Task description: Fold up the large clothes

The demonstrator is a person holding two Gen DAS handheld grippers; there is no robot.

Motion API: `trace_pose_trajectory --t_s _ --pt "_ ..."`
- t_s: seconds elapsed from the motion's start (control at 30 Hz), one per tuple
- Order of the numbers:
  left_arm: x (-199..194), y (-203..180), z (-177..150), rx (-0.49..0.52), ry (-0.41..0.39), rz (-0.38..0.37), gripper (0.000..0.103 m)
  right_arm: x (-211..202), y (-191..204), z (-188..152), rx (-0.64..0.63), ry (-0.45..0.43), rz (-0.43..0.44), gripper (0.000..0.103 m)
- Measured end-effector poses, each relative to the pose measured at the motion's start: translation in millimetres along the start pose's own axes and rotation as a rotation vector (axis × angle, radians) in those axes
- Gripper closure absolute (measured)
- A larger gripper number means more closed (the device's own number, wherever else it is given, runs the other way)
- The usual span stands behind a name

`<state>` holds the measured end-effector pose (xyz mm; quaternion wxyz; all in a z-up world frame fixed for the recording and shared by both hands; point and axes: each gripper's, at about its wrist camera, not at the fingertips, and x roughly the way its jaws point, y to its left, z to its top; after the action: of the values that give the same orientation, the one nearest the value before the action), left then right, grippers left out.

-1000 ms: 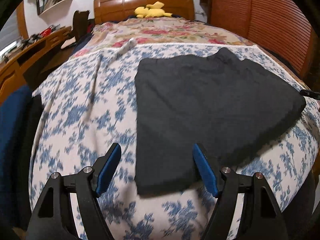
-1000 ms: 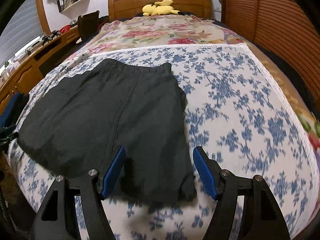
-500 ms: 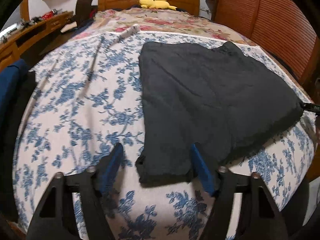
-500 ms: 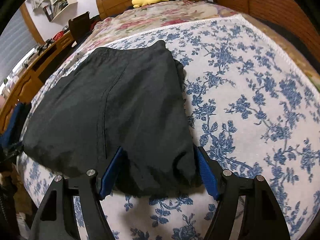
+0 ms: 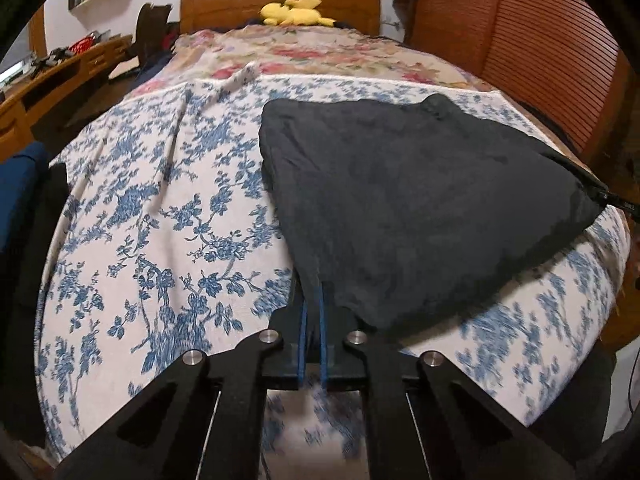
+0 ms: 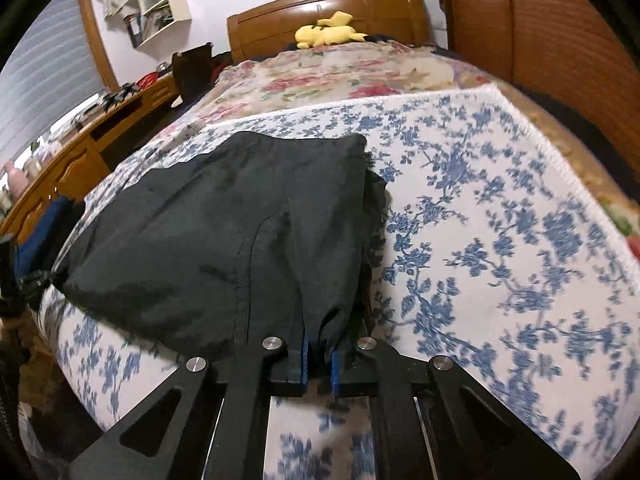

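In the left wrist view, the left gripper (image 5: 313, 300) sits at six o'clock with its blue pads (image 5: 323, 332) drawn almost together; its jaws have just been closing, and they now pinch the near left corner of the black garment (image 5: 400, 200) between them. From that pinch the dark cloth fans out toward one and two o'clock, its near edge lifted slightly off the blue floral bedspread (image 5: 160, 208). At about three o'clock the far corner of the cloth runs to a point where a thin black part of the other tool meets it.

In the right wrist view, the right gripper (image 6: 318, 350) is likewise at six o'clock, its jaws just closed to a narrow gap with the garment's near right corner bunched between the blue pads (image 6: 335, 368). The black garment (image 6: 224, 232) spreads from there toward ten and eleven o'clock, a seam curving up its middle.

Beyond the garment, at twelve o'clock in both views, the blue floral bedspread (image 6: 480, 208) ends at a white edge and a pink floral blanket (image 5: 320, 56) begins. Further still, a yellow plush toy (image 5: 298, 12) lies against the wooden headboard (image 5: 240, 0). At nine to ten o'clock a wooden desk (image 6: 80, 148) runs along the bed, and wall shelves (image 6: 156, 12) hang at eleven o'clock.
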<state>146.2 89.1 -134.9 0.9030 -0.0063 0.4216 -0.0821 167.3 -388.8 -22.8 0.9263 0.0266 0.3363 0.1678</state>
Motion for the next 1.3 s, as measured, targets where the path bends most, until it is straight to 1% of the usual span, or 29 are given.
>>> trace_pose_trajectory --t_s 0.17,0.23,0.33,0.4,0.43,0.47,0.5,0.53,0.57,0.6,0.67,0.73,0.77,0.8,0.83,0.93,1.0,1.1,1.17,1.23,1.3 --pt "-28 -8 -14 0.014 -0.005 -0.032 0.098 -29 -4 -23 -0.014 0.035 -0.010 0.096" --pt "-36 -12 -20 0.010 -0.009 -0.050 0.098 -34 -6 -31 -0.020 0.058 -0.015 0.096" --pt "-40 -21 -24 0.037 -0.019 -0.023 0.098 -37 -7 -34 -0.027 0.071 -0.046 0.093" --pt "-41 -27 -25 0.067 -0.031 0.010 0.098 -37 -6 -30 -0.039 0.083 -0.063 0.088" --pt "-41 -27 -25 0.070 -0.033 0.012 0.098 -39 -2 -24 -0.052 0.076 -0.078 0.087" --pt "-41 -26 -25 0.063 -0.032 0.008 0.098 -42 3 -19 -0.070 0.072 -0.099 0.083" --pt "-40 -24 -23 0.052 -0.029 0.001 0.097 -45 8 -15 -0.085 0.066 -0.119 0.076" --pt "-41 -22 -22 0.042 -0.033 0.000 0.094 -48 14 -8 -0.098 0.058 -0.130 0.072" --pt "-42 -21 -22 0.040 -0.043 0.007 0.090 -49 18 -3 -0.112 0.047 -0.140 0.061" --pt "-44 -20 -21 0.039 -0.056 0.016 0.087 -49 24 4 -0.131 0.032 -0.158 0.053" --pt "-48 -16 -19 0.026 -0.082 0.017 0.065 -48 34 17 -0.155 0.012 -0.196 0.047" --pt "-50 -11 -17 0.012 -0.096 0.014 0.052 -43 45 29 -0.162 0.001 -0.175 0.046" --pt "-50 -10 -16 0.011 -0.098 0.019 0.042 -37 52 36 -0.176 0.000 -0.158 0.046" --pt "-49 -8 -16 0.011 -0.101 0.027 0.034 -30 61 43 -0.191 -0.003 -0.146 0.046" --pt "-49 -5 -15 0.006 -0.110 0.029 0.024 -24 69 48 -0.199 -0.005 -0.130 0.046" --pt "-45 1 -11 -0.020 -0.117 0.013 0.023 12 91 71 -0.210 0.005 -0.040 0.046" --pt "-43 4 -8 -0.034 -0.127 0.022 0.023 40 103 88 -0.219 0.017 -0.006 0.046" --pt "-42 8 -2 -0.048 -0.129 0.022 0.023 91 120 113 -0.213 0.071 0.049 0.046" --pt "-42 10 1 -0.054 -0.138 0.024 0.023 130 123 129 -0.222 0.114 0.047 0.046" --pt "-42 12 4 -0.054 -0.145 0.030 0.024 165 128 142 -0.236 0.164 0.020 0.046" --pt "-41 13 6 -0.054 -0.147 0.033 0.024 201 127 151 -0.230 0.258 -0.003 0.046"
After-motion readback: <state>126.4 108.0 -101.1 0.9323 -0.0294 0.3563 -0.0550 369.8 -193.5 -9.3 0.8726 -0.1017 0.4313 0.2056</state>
